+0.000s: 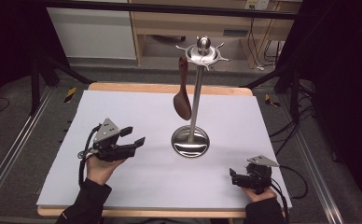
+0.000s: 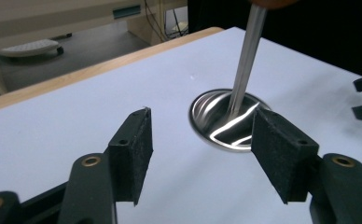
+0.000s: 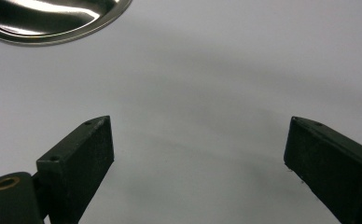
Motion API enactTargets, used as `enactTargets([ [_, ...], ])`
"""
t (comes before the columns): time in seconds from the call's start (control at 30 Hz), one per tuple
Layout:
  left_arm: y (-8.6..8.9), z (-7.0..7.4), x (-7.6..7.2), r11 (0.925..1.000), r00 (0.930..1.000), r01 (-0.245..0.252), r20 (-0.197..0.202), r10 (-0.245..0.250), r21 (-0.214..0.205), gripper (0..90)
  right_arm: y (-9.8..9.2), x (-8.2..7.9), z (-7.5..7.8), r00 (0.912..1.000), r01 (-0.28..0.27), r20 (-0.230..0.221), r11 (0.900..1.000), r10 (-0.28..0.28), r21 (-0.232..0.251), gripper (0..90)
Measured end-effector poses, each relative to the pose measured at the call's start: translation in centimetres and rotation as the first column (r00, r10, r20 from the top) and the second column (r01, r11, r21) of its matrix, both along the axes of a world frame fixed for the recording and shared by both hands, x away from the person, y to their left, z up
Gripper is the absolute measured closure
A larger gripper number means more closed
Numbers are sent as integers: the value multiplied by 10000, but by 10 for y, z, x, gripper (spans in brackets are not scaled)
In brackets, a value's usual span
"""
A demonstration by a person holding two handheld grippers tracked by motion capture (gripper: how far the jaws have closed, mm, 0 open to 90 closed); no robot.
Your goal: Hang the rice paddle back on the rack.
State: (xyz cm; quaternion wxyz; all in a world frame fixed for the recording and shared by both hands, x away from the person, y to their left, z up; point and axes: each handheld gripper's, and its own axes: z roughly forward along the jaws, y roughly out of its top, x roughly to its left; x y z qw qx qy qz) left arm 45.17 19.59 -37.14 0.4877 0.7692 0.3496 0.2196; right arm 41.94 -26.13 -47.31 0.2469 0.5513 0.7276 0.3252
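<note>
The left gripper (image 1: 131,136) sits at the left of the high view, lifted a little off the white table (image 1: 123,107), with its jaws spread wide and pointing right toward the metal stand (image 1: 195,105). Nothing lies between the jaws. In the left gripper view (image 2: 200,149) the two black pads frame bare table, and the shiny round base of the stand (image 2: 216,126) lies just beyond the right-hand pad, with the thin pole rising out of the top of the frame.

The right gripper (image 1: 233,177) rests low in the lower right of the high view, well apart from the stand, its jaws pointing left. In the high view they are too small to read, but the right gripper view (image 3: 200,149) shows them standing wide, holding nothing, with plain white surface between them and the rim of the base (image 3: 53,23) in the upper left corner.

A brown spoon (image 1: 183,95) hangs bowl-down from one of the hooks on the stand's top ring, in the upper middle of the high view, just left of the pole and clear of the table. Neither gripper touches it. Whether its bowl brushes the pole is hard to tell from this angle.

The stand is near the middle of the table, between the two grippers. Beyond the far edge are a wooden shelf (image 1: 207,23) and loose cables (image 1: 258,51).
</note>
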Motion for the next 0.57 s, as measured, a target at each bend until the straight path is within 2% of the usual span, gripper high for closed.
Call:
enactTargets([
  [0.3,29,-33,-9,9974,9961,-703,-520,710,145,342,-2,0,-1,9999,105,-25,9999,-105,-74,85],
  [0.5,51,-58,-15,9907,9873,-1358,-846,1342,-128,332,-2,0,-2,9999,141,-47,9996,-142,-248,83],
  [0.57,57,-63,-15,9877,9828,-1565,-983,1564,63,327,-2,0,-2,9999,153,-61,9996,-155,-253,83],
])
